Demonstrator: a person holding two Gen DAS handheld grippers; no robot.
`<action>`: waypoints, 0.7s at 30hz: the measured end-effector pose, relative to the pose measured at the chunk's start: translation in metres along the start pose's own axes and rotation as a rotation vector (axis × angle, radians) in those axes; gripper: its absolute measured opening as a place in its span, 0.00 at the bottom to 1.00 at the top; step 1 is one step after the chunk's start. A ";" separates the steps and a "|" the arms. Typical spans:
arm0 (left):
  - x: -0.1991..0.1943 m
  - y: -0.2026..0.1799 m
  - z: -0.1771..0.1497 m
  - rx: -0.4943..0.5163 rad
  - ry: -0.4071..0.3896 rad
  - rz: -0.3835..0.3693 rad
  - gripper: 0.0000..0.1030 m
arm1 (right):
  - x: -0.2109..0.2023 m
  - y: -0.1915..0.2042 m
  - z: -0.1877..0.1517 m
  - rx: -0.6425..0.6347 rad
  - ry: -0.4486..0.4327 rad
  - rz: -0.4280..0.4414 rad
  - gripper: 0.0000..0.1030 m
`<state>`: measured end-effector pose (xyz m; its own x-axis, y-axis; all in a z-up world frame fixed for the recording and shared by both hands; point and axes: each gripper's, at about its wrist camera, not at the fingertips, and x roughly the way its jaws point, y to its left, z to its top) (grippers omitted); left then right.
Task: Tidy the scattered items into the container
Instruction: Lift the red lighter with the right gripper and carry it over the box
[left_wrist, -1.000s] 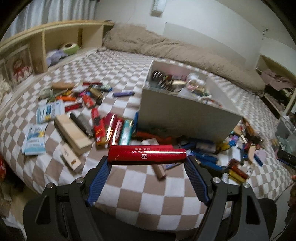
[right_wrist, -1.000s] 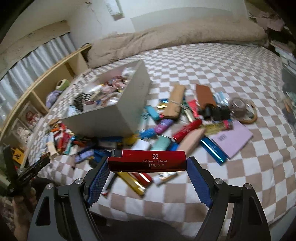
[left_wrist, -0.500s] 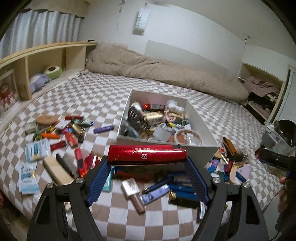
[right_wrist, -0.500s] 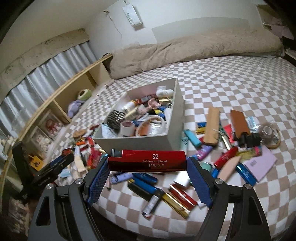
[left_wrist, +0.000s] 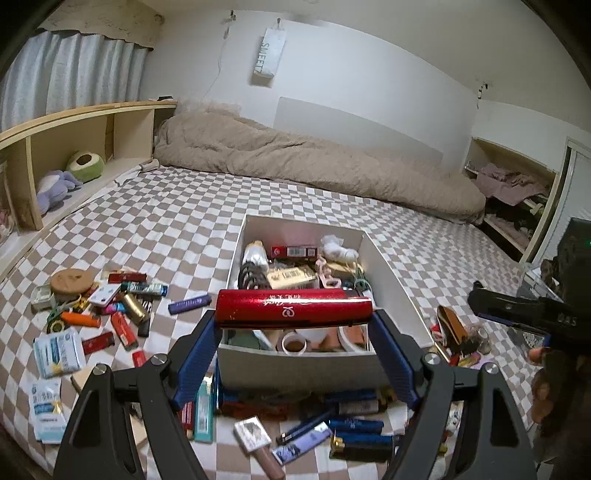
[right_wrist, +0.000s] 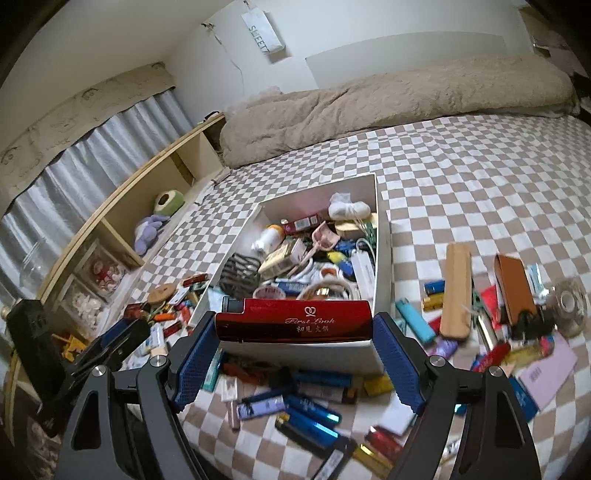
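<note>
Both my grippers have risen over the white box (left_wrist: 384, 258), crammed with clutter. Left gripper (left_wrist: 293, 325) clamps a red tube (left_wrist: 293, 308); right gripper (right_wrist: 293, 332) clamps a red "First Look" case (right_wrist: 295, 321). Wall bag (left_wrist: 269, 55) reads "SWEET".

This is a bedroom in a home. A wide bed (left_wrist: 207, 221) with a brown-and-white checked sheet fills the room, and a beige duvet (left_wrist: 314, 166) lies rolled along the white wall. A wooden shelf (left_wrist: 74, 129) beside the bed holds soft toys (left_wrist: 85, 166), under a pale curtain (left_wrist: 70, 85). Clothes (left_wrist: 509, 184) lie heaped in a nook in the far corner.
</note>
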<state>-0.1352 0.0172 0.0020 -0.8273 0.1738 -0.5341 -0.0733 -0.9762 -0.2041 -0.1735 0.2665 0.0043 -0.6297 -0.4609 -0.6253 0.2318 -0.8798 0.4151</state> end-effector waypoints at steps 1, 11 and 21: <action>0.002 0.001 0.003 -0.004 -0.004 -0.001 0.79 | 0.004 0.001 0.005 -0.002 0.003 -0.005 0.81; 0.032 0.011 0.036 -0.031 0.010 0.001 0.79 | 0.052 0.009 0.039 -0.039 0.060 -0.063 0.81; 0.072 0.006 0.058 -0.019 0.076 -0.041 0.79 | 0.108 0.021 0.057 -0.227 0.149 -0.163 0.81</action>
<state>-0.2273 0.0165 0.0103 -0.7789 0.2233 -0.5860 -0.0948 -0.9656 -0.2420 -0.2790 0.2047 -0.0161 -0.5608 -0.3091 -0.7681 0.3072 -0.9392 0.1537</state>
